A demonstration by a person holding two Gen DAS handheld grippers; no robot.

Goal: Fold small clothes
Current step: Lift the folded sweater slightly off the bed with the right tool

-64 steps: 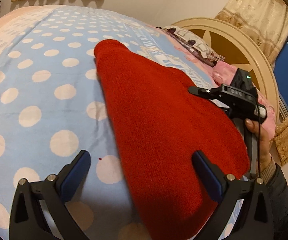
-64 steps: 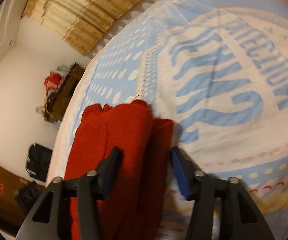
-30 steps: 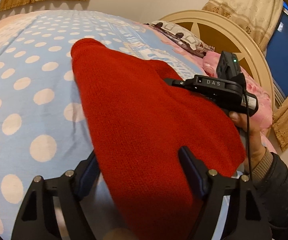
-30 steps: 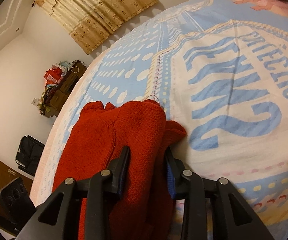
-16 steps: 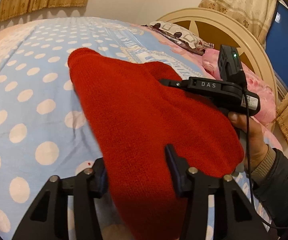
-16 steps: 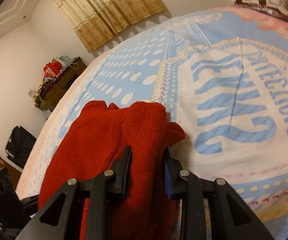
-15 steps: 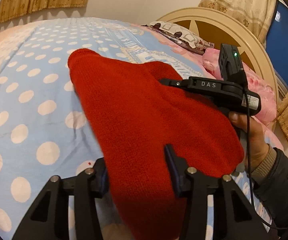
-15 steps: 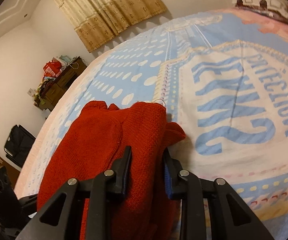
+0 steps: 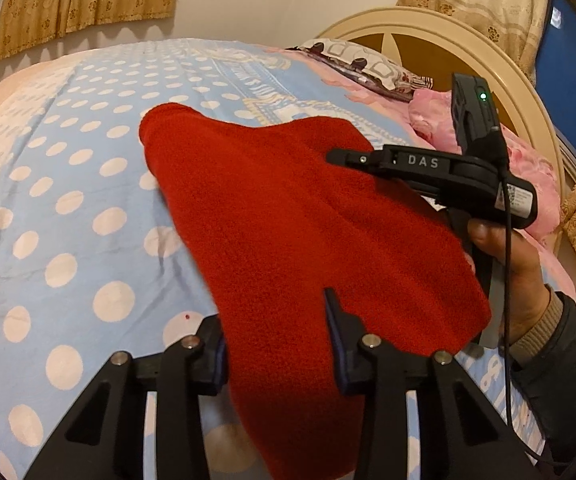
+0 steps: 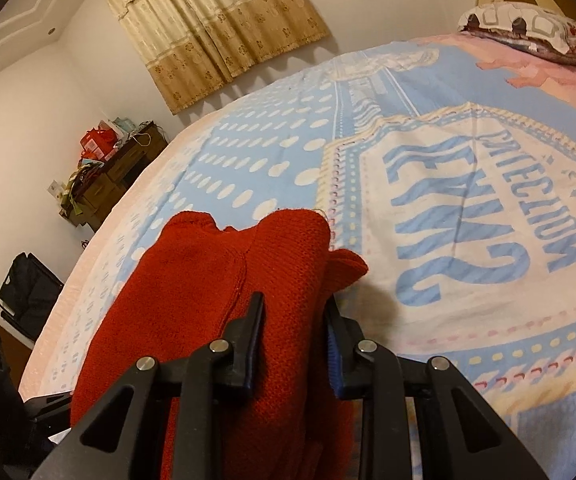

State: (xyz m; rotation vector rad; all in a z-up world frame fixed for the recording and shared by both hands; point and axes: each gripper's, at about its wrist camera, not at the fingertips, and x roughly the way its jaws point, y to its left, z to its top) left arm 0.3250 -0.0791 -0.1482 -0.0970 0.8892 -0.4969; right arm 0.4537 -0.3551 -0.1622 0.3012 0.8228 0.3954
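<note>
The bed (image 9: pixel 39 208) fills most of both views, covered by a light blue sheet with white dots that gives way, in the right wrist view, to a cream panel with large blue lettering at the right of the frame. A cream arched headboard (image 9: pixel 488 52) curves across the upper right of the left wrist view, with a pink pillow (image 9: pixel 528 160) and a grey-patterned pillow (image 9: pixel 360 64) below it. Tan curtains (image 10: pixel 215 28) hang at the top centre of the right wrist view; a dark cabinet (image 10: pixel 115 176) piled with clutter stands at the left edge.

The red knitted garment (image 9: pixel 288 232) lies across the centre of the left wrist view, reaching from the upper middle down to the bottom edge. In the right wrist view it occupies the lower left and centre, on the dotted part of the sheet.

The left gripper (image 9: pixel 275 344) sits at the bottom of its frame, its jaws closing with a thick fold of red knit bunched between them, both pads against the cloth. The right gripper (image 10: pixel 294 332) is narrowed onto a ridge of the same garment, its 2 pads pressing the knit from either side. In the left wrist view it appears at the right, held by a hand (image 9: pixel 512 268) in a dark sleeve.
</note>
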